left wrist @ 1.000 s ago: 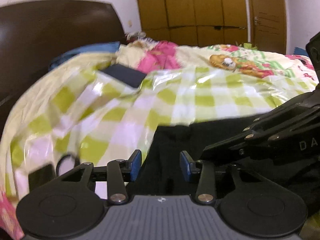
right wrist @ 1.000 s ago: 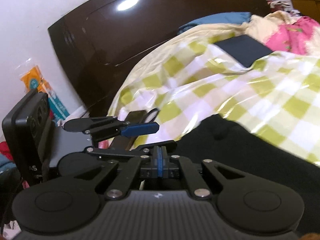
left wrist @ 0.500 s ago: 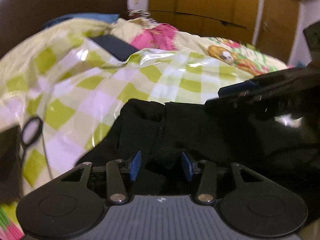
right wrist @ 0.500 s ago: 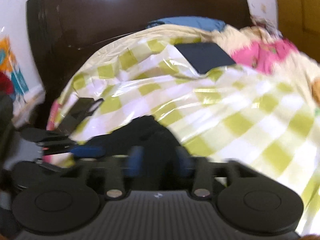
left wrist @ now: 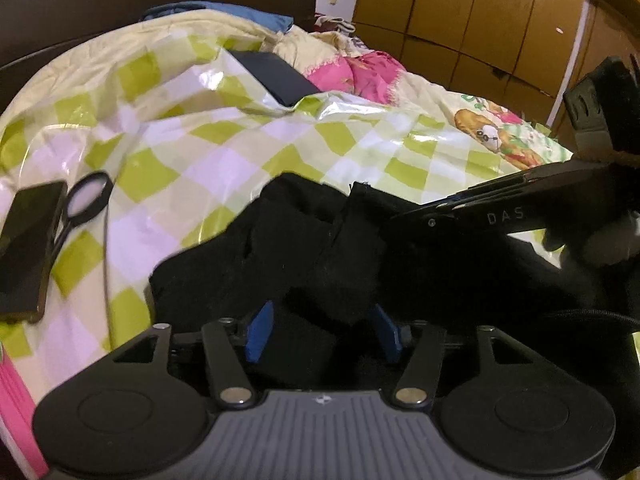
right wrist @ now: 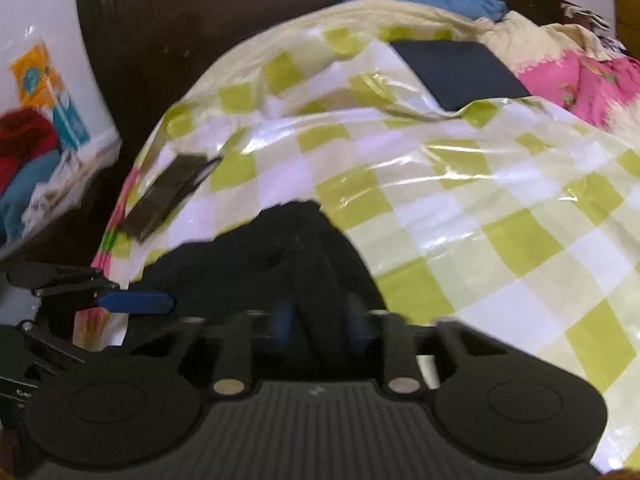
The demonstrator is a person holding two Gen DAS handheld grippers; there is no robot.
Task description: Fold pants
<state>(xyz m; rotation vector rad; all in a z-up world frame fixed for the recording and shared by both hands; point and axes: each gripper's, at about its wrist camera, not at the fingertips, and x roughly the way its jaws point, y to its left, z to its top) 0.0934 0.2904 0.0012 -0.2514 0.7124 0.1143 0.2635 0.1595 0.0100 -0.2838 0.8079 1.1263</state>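
Observation:
Black pants [left wrist: 304,240] lie crumpled on a shiny green-and-white checked sheet [left wrist: 224,148]. My left gripper [left wrist: 323,332] sits low over their near edge. Its jaws are opening, a hump of black cloth lies between the blue pads [left wrist: 260,332], and their inner faces show bare. My right gripper [right wrist: 319,328] is closing on a raised ridge of the pants [right wrist: 280,256], which fills the gap between its blurred pads. In the left wrist view, the right gripper [left wrist: 404,220] reaches in from the right over the cloth. In the right wrist view, the left gripper's fingers [right wrist: 136,304] show at the lower left.
A black phone with a ring holder [left wrist: 28,240] lies on the sheet to the left, near the bed's edge. A dark flat rectangle [left wrist: 276,76] rests farther back beside a pink blanket [left wrist: 364,76]. A dark headboard [right wrist: 224,12] and wooden wardrobe doors [left wrist: 472,12] stand behind.
Both grippers have dropped closer to the pants. The right one went from shut to spread, then narrowed around a ridge of cloth. The left jaws have widened and rolled.

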